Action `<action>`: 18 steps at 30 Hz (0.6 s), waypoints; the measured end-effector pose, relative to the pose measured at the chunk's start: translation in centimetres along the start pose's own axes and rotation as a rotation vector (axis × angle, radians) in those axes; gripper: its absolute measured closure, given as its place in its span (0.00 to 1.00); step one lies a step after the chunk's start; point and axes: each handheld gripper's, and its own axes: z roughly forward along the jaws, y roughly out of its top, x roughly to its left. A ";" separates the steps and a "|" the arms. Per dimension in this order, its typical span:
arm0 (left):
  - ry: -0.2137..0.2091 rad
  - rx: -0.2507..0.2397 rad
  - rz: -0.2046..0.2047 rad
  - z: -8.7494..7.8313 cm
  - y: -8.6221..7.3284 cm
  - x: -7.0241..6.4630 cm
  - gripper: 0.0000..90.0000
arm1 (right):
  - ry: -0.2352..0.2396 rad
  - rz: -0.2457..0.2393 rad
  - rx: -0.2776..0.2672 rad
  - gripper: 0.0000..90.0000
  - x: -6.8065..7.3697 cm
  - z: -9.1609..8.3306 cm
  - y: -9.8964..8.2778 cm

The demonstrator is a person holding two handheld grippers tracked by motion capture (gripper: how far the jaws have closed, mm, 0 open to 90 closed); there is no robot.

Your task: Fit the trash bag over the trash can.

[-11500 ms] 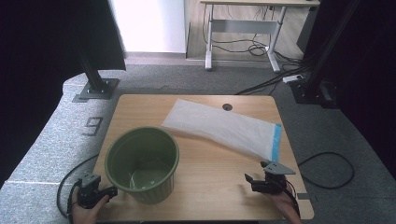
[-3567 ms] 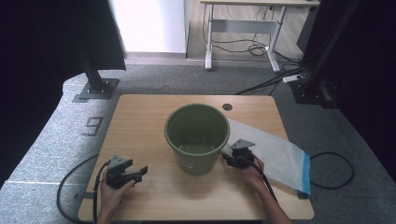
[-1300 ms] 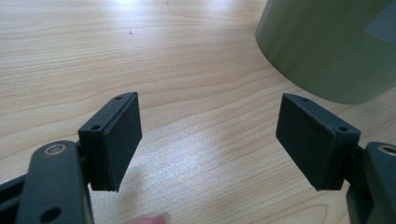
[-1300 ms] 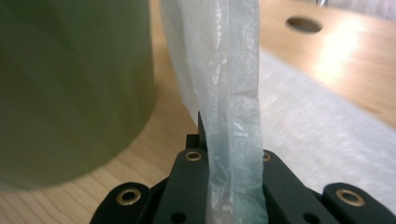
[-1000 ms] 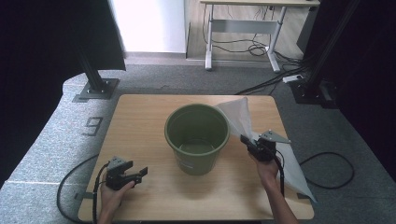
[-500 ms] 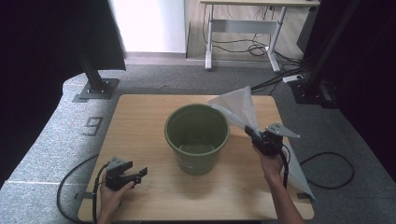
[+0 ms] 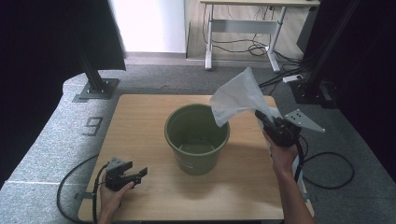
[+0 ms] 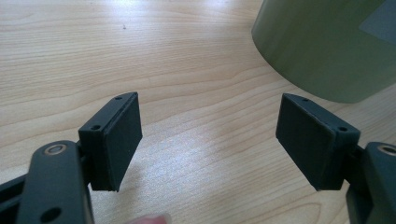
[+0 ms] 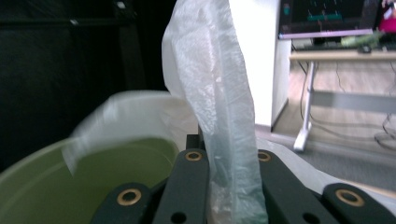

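Observation:
A green bucket [image 7: 196, 137] stands upright in the middle of the wooden table [image 7: 140, 116]. My right gripper [image 7: 261, 117] is held above the table just right of the bucket's rim, shut on a thin white plastic bag [image 7: 238, 95]. The bag rises up and fans out over the bucket's right rim; in the right gripper view the bag [image 9: 219, 93] stands between the jaws with the bucket [image 9: 93, 182] below it. My left gripper [image 7: 140, 173] rests low at the table's front left, open with nothing between its pads [image 8: 123, 135]. The bucket's wall [image 8: 327, 42] lies ahead of it to the right.
The rest of the bag trails down past the table's right edge behind my right forearm [image 7: 287, 186]. Cables [image 7: 327, 163] lie on the grey floor right of the table. A desk frame [image 7: 243, 28] stands beyond the far edge.
My right gripper has lifted the bag off the table and carried it up beside the bucket's right rim. The bag now stands higher and more spread. The left gripper has not moved.

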 end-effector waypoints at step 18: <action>0.001 -0.003 -0.001 -0.1 0.0 0.1 0.25 | 0.082 -0.113 -0.030 0.98 4.7 0.4 2.0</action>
